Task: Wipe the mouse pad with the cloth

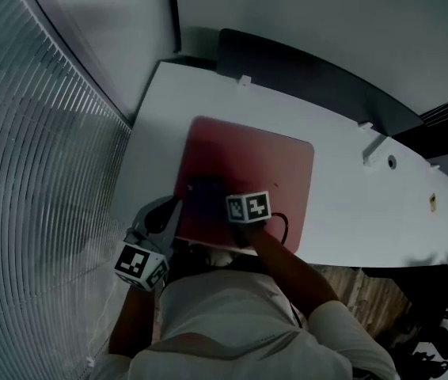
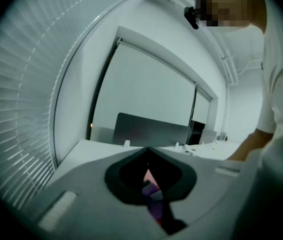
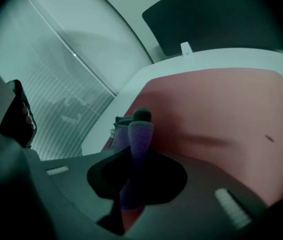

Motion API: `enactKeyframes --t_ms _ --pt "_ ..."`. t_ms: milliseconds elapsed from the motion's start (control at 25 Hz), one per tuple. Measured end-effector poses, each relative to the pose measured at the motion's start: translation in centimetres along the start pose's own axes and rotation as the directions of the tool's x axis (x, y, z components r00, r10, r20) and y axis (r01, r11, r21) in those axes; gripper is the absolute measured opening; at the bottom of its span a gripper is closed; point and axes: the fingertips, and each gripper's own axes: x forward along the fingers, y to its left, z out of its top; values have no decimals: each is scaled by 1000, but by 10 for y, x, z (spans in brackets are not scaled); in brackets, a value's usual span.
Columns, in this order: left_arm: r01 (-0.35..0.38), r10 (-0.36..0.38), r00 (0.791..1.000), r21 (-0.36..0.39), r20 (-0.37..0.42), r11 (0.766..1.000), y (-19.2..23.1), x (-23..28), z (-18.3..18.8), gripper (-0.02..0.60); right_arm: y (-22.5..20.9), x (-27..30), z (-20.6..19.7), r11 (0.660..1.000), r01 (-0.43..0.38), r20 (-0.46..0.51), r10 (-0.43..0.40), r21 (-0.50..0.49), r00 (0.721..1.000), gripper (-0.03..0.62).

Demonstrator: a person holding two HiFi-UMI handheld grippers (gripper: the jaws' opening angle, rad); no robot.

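Right gripper view: the cloth (image 3: 137, 149), purple and nubbly, stands as a folded strip in the lower centre of the frame, pinched between the clenched jaws of the right hand-held gripper (image 3: 141, 120). It looks soft, light and limp. A grip low on the fold, with a bunched wad left free beyond the tips, would probably give the widest wiping face and keep the hard jaws off the surface.

The pad (image 3: 221, 109) is red, thin and flat, and fills the right half of that frame. In the head view it lies mid-frame on the white bench (image 1: 351, 204). Being light, it is likely to slide or ruck under a hard stroke, so its edge wants steadying.

The left hand-held gripper (image 2: 147, 151) sits at the pad's left edge in the head view. Its jaws are drawn together, with slivers of pink and purple in the slit. Whether it nips either one I cannot tell.

Blinds (image 1: 34, 172) fill the left of the head view.
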Motion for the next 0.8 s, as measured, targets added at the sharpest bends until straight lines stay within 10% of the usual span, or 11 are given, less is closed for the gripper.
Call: enactKeyframes --t_ms 800 --pt "228 -225 973 59 -56 972 -93 90 6 2 -171 -171 -65 955 217 98 -240 204 966 58"
